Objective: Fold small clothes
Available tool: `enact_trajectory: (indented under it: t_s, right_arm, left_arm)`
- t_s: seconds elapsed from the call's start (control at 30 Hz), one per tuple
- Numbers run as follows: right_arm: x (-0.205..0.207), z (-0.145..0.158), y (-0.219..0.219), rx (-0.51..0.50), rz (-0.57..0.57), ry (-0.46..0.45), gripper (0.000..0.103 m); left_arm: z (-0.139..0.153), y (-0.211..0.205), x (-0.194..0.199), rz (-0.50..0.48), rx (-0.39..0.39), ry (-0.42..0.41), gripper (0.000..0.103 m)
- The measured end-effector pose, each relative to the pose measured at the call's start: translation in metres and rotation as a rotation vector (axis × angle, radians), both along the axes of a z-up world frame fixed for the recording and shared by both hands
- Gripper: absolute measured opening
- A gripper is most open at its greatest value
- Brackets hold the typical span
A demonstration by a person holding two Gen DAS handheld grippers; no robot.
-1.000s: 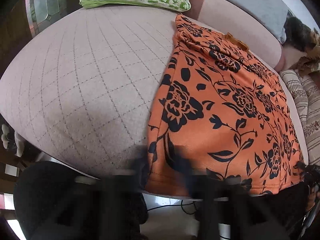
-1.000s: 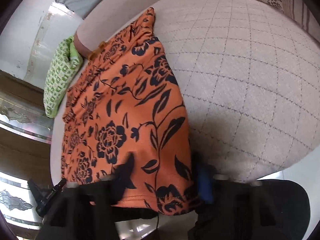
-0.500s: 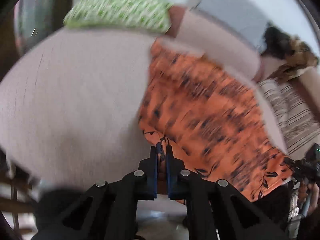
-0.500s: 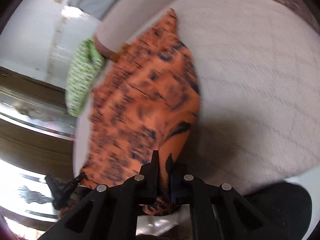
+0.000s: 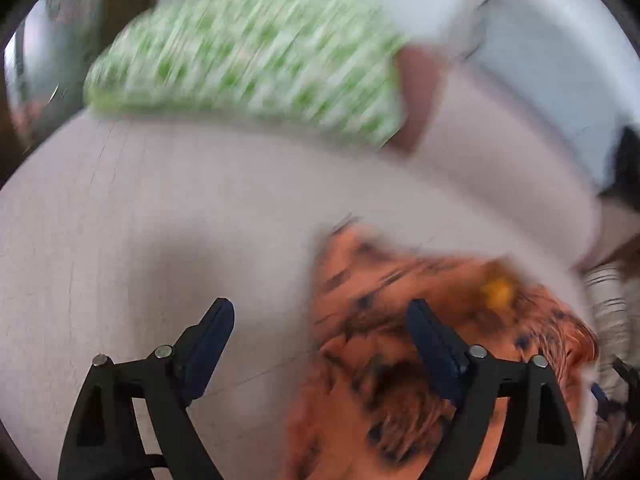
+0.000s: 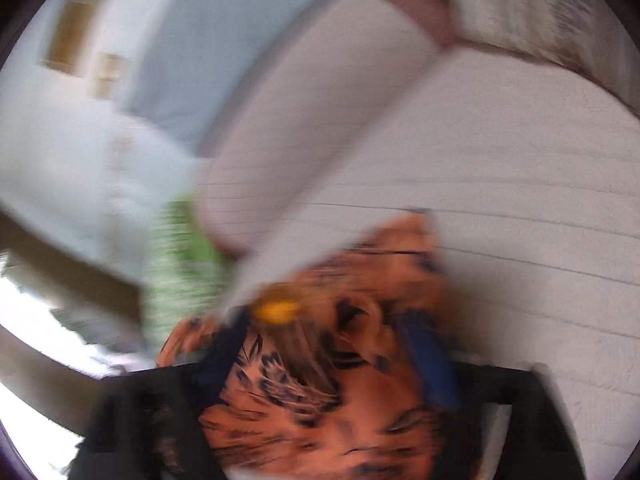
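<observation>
Lying bunched on the quilted bed (image 5: 168,216), the orange garment (image 5: 400,360) with a dark flower print sits at the near edge of both views, its cloth doubled over itself in soft folds; a small yellow tag (image 5: 498,292) shows on its top side. Both pictures are heavily smeared, so finer folds cannot be made out. The left gripper (image 5: 320,320) has its jaws opening, spread wide: its right finger is over the garment's left part, its left finger over bare bed, and no cloth is pinched between them. The right gripper (image 6: 328,344) also has its jaws opening; the garment (image 6: 320,400) lies in the gap between its two fingers, with the tag (image 6: 278,310) just beyond the left fingertip, but the pads do not press on the cloth. Beyond the garment the bed runs back to a pinkish bolster (image 5: 500,152). A green-and-white pillow (image 5: 248,60) rests at the far left end, and a striped cushion (image 6: 532,12) lies at the far right.
</observation>
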State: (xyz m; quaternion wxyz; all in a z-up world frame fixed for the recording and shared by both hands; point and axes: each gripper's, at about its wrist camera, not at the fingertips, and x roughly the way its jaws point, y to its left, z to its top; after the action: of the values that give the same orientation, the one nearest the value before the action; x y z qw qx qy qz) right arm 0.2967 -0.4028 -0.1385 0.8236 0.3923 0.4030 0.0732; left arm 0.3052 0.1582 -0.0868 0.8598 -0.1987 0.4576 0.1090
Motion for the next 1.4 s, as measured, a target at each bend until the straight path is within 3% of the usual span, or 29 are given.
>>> enact_trajectory:
  t_s: [0.03,0.13,0.2,0.3,0.43,0.47,0.5,0.53,0.6,0.73,0.9,0.97,1.03,1.07,1.1,1.13,1.17,1.23,1.3,1.4]
  right_arm:
    - [-0.008,-0.008,0.002,0.014,0.013,-0.011,0.086]
    - [-0.036,-0.010,0.018,-0.179,0.073,-0.053,0.086]
    - [-0.041,-0.011,0.028,-0.260,0.127,-0.045,0.086]
    - [-0.034,-0.015,0.042,-0.343,0.212,-0.042,0.086]
    - [-0.005,-0.044,0.059,-0.330,0.283,0.047,0.086]
    - [-0.004,-0.042,0.063,-0.343,0.283,0.037,0.083]
    - [-0.002,-0.040,0.069,-0.343,0.301,0.041,0.054]
    - [0.002,-0.037,0.075,-0.308,0.326,0.072,0.033]
    - [0.002,-0.027,0.082,-0.335,0.339,0.072,0.025]
    - [-0.019,0.015,0.077,-0.305,0.307,0.001,0.021]
    - [-0.086,0.055,0.075,-0.292,0.316,-0.060,0.020]
    - [-0.124,0.046,0.066,-0.266,0.312,-0.029,0.021]
    - [-0.154,0.008,0.056,-0.227,0.325,0.076,0.027]
    - [-0.162,-0.012,0.053,-0.229,0.331,0.123,0.035]
    - [-0.169,-0.032,0.050,-0.246,0.327,0.183,0.055]
    - [-0.178,-0.044,0.046,-0.248,0.310,0.196,0.058]
    - [-0.189,-0.038,0.039,-0.226,0.286,0.127,0.059]
    - [-0.195,-0.026,0.032,-0.236,0.241,0.107,0.068]
    - [-0.192,-0.006,0.026,-0.243,0.207,0.036,0.069]
    - [-0.170,0.017,0.031,-0.273,0.210,-0.019,0.069]
  left_arm:
    - [-0.002,0.005,-0.008,-0.004,-0.019,-0.030,0.085]
    - [0.005,0.006,-0.039,-0.037,0.073,-0.090,0.086]
    - [0.010,0.001,-0.062,-0.089,0.077,-0.128,0.087]
    - [-0.003,-0.019,-0.073,-0.216,0.058,-0.091,0.087]
    - [-0.042,-0.046,-0.057,-0.293,0.065,0.029,0.083]
    - [-0.045,-0.051,-0.054,-0.273,0.100,0.038,0.076]
    - [-0.043,-0.057,-0.051,-0.287,0.127,0.026,0.044]
    - [-0.038,-0.062,-0.046,-0.322,0.088,0.039,0.019]
    - [-0.024,-0.067,-0.040,-0.288,0.075,0.050,0.017]
    - [0.016,-0.070,-0.056,-0.283,0.080,-0.017,0.017]
    - [0.068,-0.078,-0.135,-0.326,0.084,-0.110,0.017]
    - [0.061,-0.081,-0.163,-0.333,0.063,-0.082,0.018]
    - [0.030,-0.076,-0.189,-0.332,0.015,0.002,0.029]
    - [0.010,-0.075,-0.196,-0.334,0.015,0.054,0.034]
    - [-0.010,-0.072,-0.201,-0.320,0.040,0.119,0.037]
    - [-0.017,-0.066,-0.206,-0.311,0.036,0.121,0.039]
    - [-0.014,-0.062,-0.205,-0.305,0.027,0.090,0.043]
    - [0.007,-0.055,-0.204,-0.270,0.053,0.039,0.054]
    - [0.027,-0.052,-0.192,-0.279,0.087,-0.034,0.058]
    - [0.033,-0.053,-0.156,-0.330,0.127,-0.055,0.058]
